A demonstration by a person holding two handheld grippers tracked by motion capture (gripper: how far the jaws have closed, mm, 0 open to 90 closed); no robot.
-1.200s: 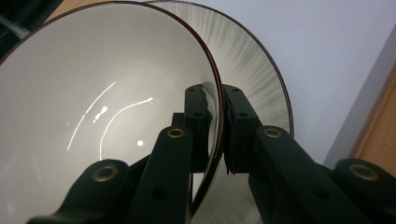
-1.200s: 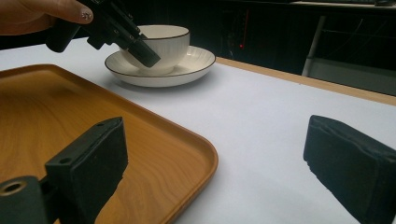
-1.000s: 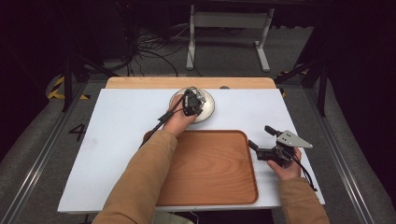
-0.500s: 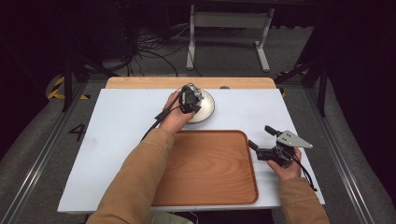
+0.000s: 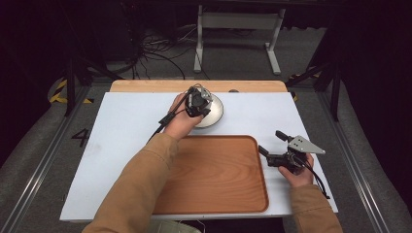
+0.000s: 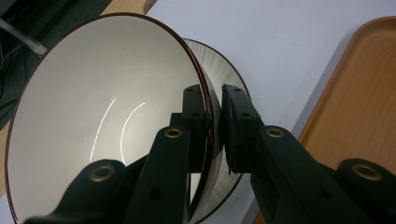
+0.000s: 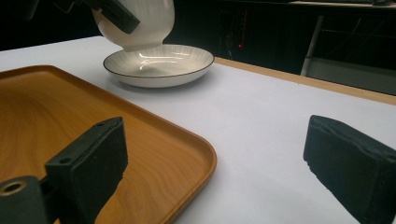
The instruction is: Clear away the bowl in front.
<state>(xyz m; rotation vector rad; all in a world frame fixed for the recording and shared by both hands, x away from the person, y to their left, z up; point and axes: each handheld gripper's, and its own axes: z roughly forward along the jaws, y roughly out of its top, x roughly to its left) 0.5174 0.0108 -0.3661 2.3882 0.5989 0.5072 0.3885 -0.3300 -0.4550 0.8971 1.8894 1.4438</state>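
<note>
My left gripper (image 6: 214, 95) is shut on the rim of a white bowl (image 6: 93, 116) with a dark edge. One jaw is inside the bowl and one outside. The bowl hangs tilted just above a shallow ribbed plate (image 6: 227, 77). From above, the left gripper (image 5: 197, 104) is over that plate (image 5: 217, 115) at the back middle of the table. The right gripper view shows the lifted bowl (image 7: 144, 23) clear of the plate (image 7: 159, 63). My right gripper (image 5: 272, 143) is open and holds nothing, just right of the wooden tray (image 5: 214, 174).
The wooden tray (image 7: 70, 107) lies at the front middle of the white tabletop (image 5: 121, 121) and has nothing on it. A wooden strip (image 5: 145, 86) runs along the table's far edge. Cables and a metal stand (image 5: 233, 29) are on the floor beyond.
My left hand has risen a little with the bowl, lifting it off the plate. The right hand has kept still.
</note>
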